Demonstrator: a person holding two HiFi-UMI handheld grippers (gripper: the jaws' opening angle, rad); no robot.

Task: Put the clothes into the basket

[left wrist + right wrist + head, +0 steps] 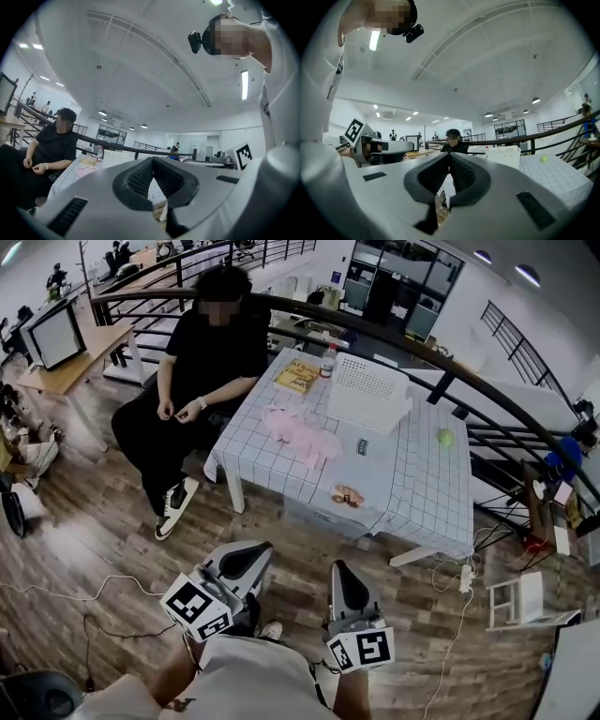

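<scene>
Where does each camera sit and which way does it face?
Head view: on the person's head, looking steeply down at table, basket, pink clothes; left gripper, right gripper and forearms show.
Left gripper view: on the left gripper, looking level along its shut jaws; wearer's torso at right.
Right gripper view: on the right gripper, likewise; left gripper at left.
Shared: both gripper views show basket and seated person.

Open-plan office suggested: monitor seen far left, glass-fronted rooms far right, black railing curved behind surface.
</scene>
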